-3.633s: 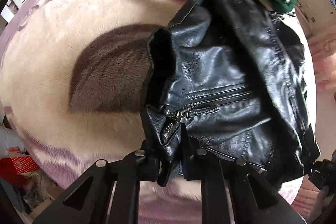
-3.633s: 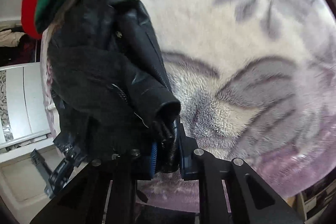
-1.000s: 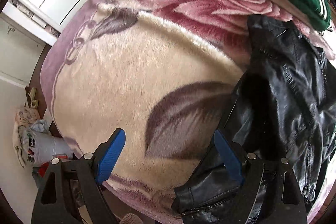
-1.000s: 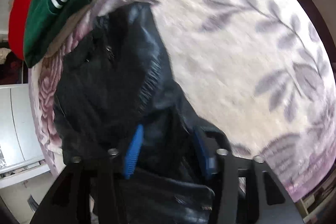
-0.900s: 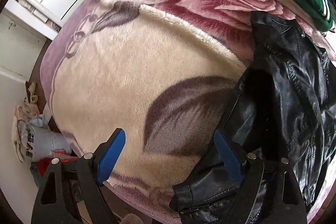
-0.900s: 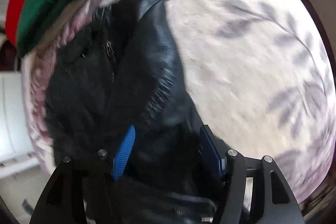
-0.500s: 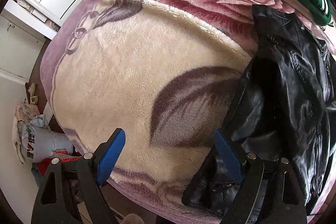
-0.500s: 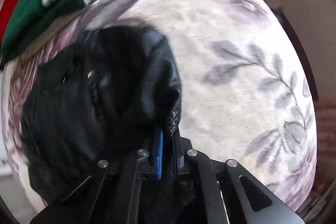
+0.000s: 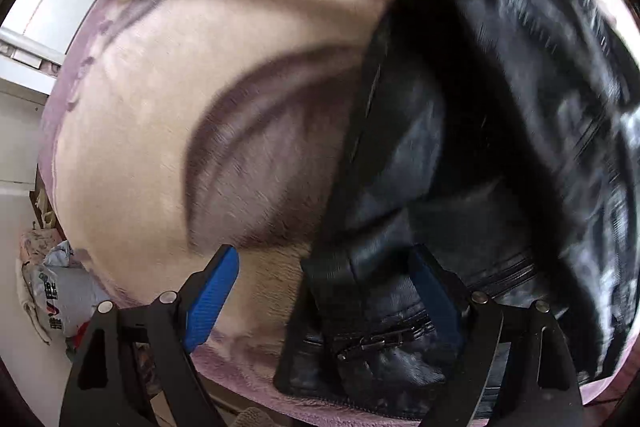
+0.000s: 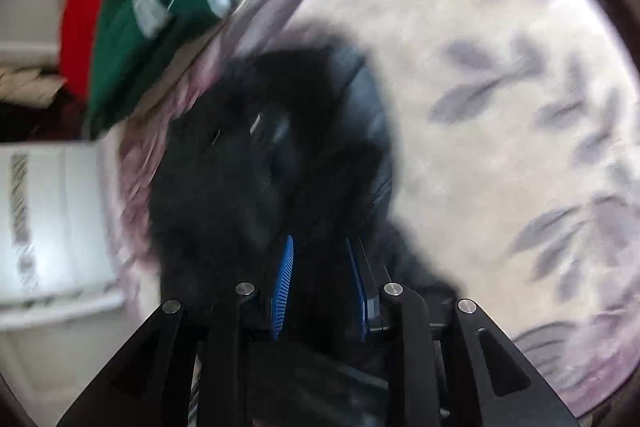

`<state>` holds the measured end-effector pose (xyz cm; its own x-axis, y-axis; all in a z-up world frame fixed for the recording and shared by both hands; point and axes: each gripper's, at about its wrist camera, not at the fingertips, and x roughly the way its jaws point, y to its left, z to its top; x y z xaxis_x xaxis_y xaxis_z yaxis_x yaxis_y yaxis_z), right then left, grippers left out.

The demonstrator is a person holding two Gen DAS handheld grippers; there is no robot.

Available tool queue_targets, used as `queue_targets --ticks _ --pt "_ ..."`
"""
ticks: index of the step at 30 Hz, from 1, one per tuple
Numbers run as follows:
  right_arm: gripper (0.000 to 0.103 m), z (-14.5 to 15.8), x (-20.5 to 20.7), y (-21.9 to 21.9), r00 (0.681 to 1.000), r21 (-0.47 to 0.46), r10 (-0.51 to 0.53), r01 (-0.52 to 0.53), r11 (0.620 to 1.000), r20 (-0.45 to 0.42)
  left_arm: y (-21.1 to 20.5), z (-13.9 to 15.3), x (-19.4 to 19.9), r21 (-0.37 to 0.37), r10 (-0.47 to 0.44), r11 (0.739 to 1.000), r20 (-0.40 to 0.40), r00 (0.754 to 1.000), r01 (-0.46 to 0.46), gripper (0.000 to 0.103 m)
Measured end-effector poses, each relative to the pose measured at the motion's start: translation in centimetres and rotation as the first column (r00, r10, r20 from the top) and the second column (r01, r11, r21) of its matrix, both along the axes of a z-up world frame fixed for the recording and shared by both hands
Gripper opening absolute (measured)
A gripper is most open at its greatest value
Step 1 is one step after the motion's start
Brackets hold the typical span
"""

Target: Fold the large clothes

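We are seeing a fleecy cream-and-mauve floral blanket (image 9: 152, 131) carrying a crumpled black leather jacket (image 9: 500, 147) and a folded green striped garment (image 10: 136, 39).

No legible txt; red/dark print on grey bag (image 9: 60, 291) too blurry to read.

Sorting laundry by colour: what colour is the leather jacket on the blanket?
Black; the leather jacket shows best in the left wrist view.

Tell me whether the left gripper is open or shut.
Open: the left gripper has its blue pads spread wide, straddling the black leather jacket hem.
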<state>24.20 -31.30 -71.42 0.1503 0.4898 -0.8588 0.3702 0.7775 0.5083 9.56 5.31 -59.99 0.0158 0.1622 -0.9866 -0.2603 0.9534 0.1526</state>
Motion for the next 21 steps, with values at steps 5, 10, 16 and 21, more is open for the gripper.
queue_targets --ticks 5,10,16,21 --pt "0.005 -7.4 -2.0 1.6 0.988 -0.068 0.031 -0.042 0.997 -0.154 1.1 -1.4 0.4 -0.059 0.056 0.997 -0.032 0.998 -0.057 0.088" --pt "0.037 -3.5 -1.6 0.6 0.989 0.000 0.042 -0.043 0.999 -0.142 1.2 3.6 1.6 -0.066 0.048 0.997 0.042 0.998 -0.045 0.088" --pt "0.063 2.8 0.8 0.3 0.980 -0.090 0.187 -0.192 0.977 -0.066 -1.5 9.6 12.0 -0.035 -0.117 0.992 0.144 0.983 0.123 0.088" --pt "0.063 3.1 9.5 2.2 0.938 -0.260 0.341 -0.343 0.903 -0.052 -6.4 7.0 23.6 0.055 -0.389 0.921 0.103 0.916 0.385 0.088"
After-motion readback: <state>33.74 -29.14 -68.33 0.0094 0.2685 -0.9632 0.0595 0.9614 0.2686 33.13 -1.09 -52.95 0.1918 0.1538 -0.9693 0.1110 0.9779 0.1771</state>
